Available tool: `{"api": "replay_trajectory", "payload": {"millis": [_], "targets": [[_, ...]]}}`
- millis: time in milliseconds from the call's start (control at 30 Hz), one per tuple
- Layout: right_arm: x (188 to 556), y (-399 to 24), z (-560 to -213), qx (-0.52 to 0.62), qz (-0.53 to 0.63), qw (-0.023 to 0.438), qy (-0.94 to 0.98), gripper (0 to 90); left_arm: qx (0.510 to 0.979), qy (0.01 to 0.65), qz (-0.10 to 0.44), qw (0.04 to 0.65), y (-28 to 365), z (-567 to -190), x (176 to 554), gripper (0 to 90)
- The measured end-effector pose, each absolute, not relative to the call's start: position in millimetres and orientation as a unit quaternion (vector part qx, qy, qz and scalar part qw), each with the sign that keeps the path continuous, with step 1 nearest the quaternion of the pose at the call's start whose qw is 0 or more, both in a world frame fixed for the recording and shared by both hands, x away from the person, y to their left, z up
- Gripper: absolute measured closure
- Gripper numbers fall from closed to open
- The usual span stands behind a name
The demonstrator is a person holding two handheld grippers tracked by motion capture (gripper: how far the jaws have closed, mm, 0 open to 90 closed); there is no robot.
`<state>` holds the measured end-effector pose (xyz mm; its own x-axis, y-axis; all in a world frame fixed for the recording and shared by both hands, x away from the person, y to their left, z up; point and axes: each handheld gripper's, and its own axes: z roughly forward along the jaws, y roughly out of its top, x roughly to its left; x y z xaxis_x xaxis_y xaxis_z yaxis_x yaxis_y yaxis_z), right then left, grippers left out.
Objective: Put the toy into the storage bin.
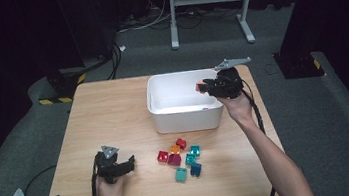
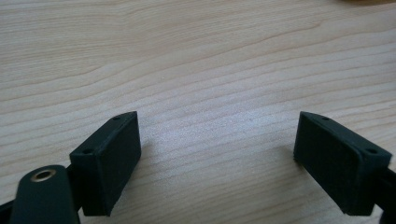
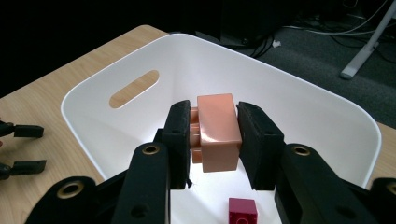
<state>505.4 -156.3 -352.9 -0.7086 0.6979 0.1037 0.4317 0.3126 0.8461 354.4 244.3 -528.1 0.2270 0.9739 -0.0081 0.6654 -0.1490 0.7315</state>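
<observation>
Tongs first: our right tongs [image 3: 215, 140] are clamped on a salmon-pink brick [image 3: 215, 133], one pad pressed against each of its side faces, studs pointing toward the left pad in the right gripper view. We hold the brick in the air above the inside of the white bin [image 3: 327, 116], near the bin's right wall as the high view [image 1: 200, 87] shows it. On the bin's floor below the brick lies a dark red brick [image 3: 242, 211]. The bin has a slot handle [image 3: 134, 87] cut in its far wall, and it stands on the wooden tabletop [image 1: 109, 116] toward the far edge.

Our left tongs [image 2: 217, 161] stand wide apart with nothing between them, bare wood showing under the gap. In the high view they rest low over the tabletop's near left part [image 1: 131, 162], well apart from the bin.

Between the two hands, just in front of the bin, we see a cluster of small bricks [image 1: 182, 158] on the tabletop: red, orange, magenta, teal and dark blue ones lying close together, some touching.
</observation>
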Motion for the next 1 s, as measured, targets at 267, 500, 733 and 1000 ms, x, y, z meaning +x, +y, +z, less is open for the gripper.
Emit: {"api": "replay_trajectory", "payload": {"millis": [267, 500, 733, 1000], "targets": [[516, -155, -360, 0.368, 0.458, 0.142, 0.797, 65.7, 0.717, 0.571, 0.245, 0.315, 244, -528, 354, 15.0], [524, -151, -358, 0.372, 0.446, 0.149, 0.8, 65.6, 0.717, 0.571, 0.245, 0.315, 244, -528, 354, 15.0], [534, -144, -368, 0.38, 0.427, 0.145, 0.808, 65.5, 0.717, 0.571, 0.245, 0.315, 244, -528, 354, 14.9], [539, -140, -376, 0.387, 0.416, 0.139, 0.811, 65.5, 0.717, 0.571, 0.245, 0.315, 244, -528, 354, 15.0]]}}
